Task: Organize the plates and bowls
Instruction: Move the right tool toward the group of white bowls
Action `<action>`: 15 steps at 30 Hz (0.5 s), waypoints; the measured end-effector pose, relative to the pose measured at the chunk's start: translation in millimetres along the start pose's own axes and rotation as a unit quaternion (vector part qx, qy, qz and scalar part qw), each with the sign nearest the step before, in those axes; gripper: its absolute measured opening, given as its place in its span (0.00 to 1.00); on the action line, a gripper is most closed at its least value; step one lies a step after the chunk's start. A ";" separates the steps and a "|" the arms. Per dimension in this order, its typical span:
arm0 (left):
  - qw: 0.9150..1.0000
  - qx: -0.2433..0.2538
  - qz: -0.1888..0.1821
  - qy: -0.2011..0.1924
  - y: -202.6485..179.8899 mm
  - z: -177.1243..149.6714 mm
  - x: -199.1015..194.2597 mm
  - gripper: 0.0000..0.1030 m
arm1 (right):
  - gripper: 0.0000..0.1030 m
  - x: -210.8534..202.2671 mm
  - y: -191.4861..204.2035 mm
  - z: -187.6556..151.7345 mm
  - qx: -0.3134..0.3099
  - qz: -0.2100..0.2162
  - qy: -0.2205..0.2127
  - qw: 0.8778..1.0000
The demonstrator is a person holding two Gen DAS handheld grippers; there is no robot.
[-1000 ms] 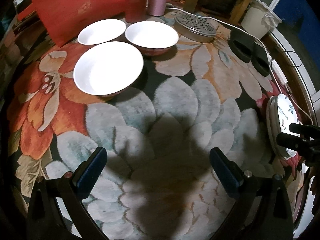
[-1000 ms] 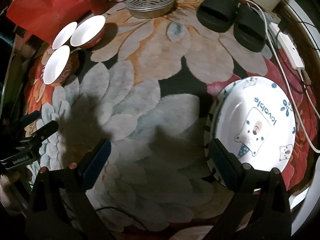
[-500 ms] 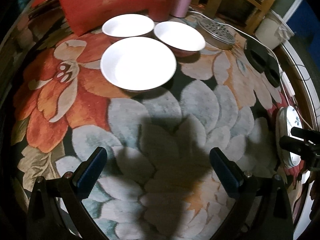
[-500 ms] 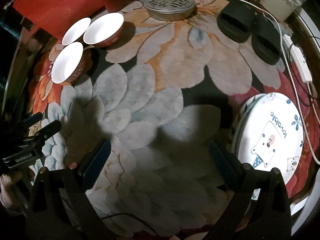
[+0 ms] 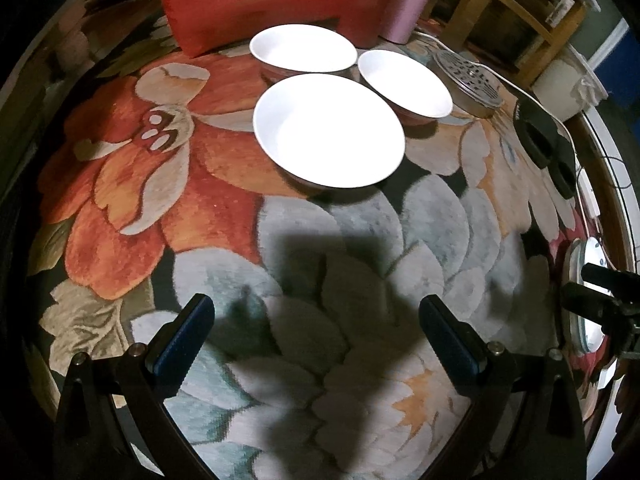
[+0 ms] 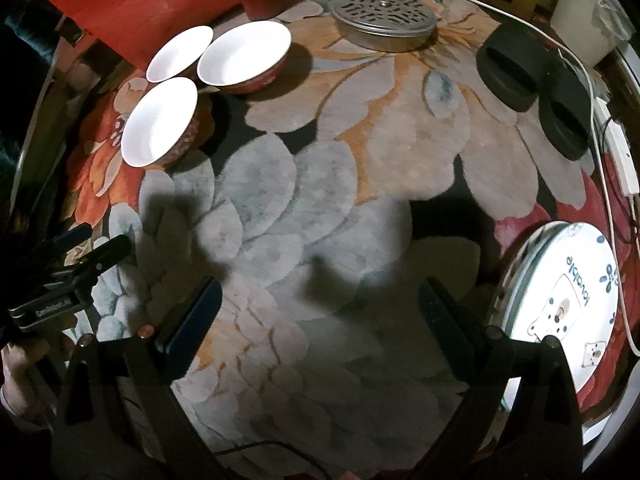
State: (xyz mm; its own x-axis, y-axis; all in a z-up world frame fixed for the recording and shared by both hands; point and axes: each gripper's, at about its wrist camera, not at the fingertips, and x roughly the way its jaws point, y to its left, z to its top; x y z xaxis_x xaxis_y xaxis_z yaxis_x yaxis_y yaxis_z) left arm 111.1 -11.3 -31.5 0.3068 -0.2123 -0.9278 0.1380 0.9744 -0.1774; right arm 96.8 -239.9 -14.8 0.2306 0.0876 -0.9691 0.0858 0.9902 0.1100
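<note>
White bowls (image 5: 329,130) clustered — left gripper (image 5: 316,334) spread wide, empty, facing them; right gripper (image 6: 320,312) likewise empty beside cartoon-bear plates (image 6: 560,300).

A flowered rug (image 6: 320,184) carries everything. Ahead and left of the right claw (image 6: 316,316) sit three white bowls (image 6: 160,126), touching. Farther ahead lies a metal grate lid (image 6: 384,20); black slippers (image 6: 532,84) ahead-right; stacked plates (image 6: 560,304) just right.
</note>
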 end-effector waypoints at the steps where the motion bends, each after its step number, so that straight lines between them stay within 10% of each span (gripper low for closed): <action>1: 1.000 -0.002 0.001 0.000 1.7 0.6 -0.1 0.99 | 0.96 0.1 1.8 1.6 -0.002 0.001 -0.001 1.000; 15: 1.000 -0.024 0.009 -0.001 19.8 7.7 2.0 0.99 | 0.96 12.2 23.3 12.1 -0.030 0.007 0.009 0.999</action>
State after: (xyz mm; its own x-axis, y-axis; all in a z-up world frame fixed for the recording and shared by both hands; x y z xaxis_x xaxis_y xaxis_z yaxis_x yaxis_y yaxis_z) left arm 121.6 7.0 -34.4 0.3116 -0.1946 -0.9301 0.0876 0.9805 -0.1757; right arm 113.3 -217.1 -21.3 0.2146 0.1030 -0.9713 0.0241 0.9936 0.1107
